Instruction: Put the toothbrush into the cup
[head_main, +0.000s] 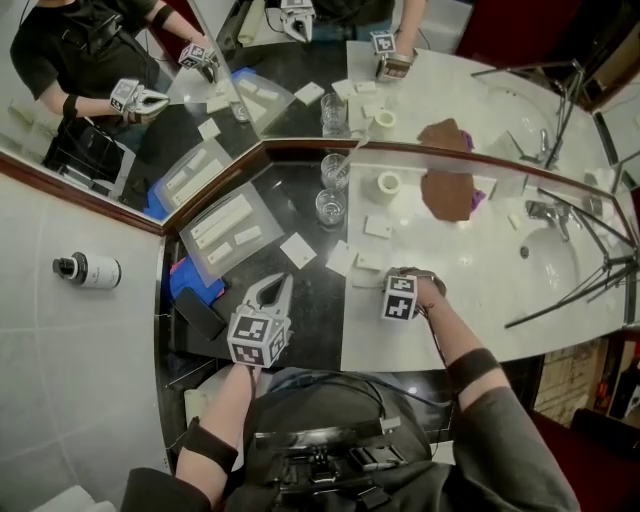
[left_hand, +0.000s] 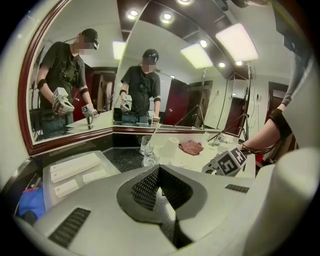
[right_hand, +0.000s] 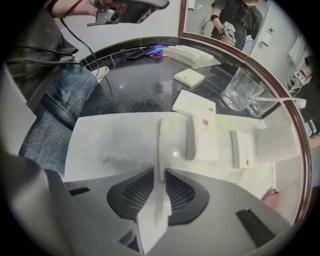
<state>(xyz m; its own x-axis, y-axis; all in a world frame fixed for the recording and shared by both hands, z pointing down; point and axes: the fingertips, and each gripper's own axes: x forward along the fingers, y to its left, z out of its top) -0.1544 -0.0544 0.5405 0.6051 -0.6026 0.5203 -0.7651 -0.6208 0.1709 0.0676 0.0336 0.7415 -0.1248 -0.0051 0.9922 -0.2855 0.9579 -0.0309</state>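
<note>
The right gripper (right_hand: 159, 172) points straight down at the white counter (right_hand: 115, 145). Its jaws are clamped on a slim white box (right_hand: 162, 140), which stands on its narrow edge on the counter and runs back between the pads (whether there is a brush inside, I cannot tell). Just beside it to the right lies a flat white box (right_hand: 205, 127), and a smaller one (right_hand: 243, 148) lies a little further off.

The left gripper (head_main: 272, 290) hangs over the black counter (head_main: 315, 300) near its front edge, its jaws pressed together with nothing between them.

A white toothbrush (right_hand: 282, 100) leans in the glass (head_main: 335, 171) next to the mirror, its end sticking out over the rim. A second glass (head_main: 330, 207) stands just in front of that one, with nothing in it that I can see.

Further right on the white counter are a small white ring (head_main: 389, 183) and a brown cloth (head_main: 447, 193), and the sink (head_main: 545, 255) is beyond them. On the black counter to the left sits a clear tray (head_main: 232, 232) of long white boxes.
</note>
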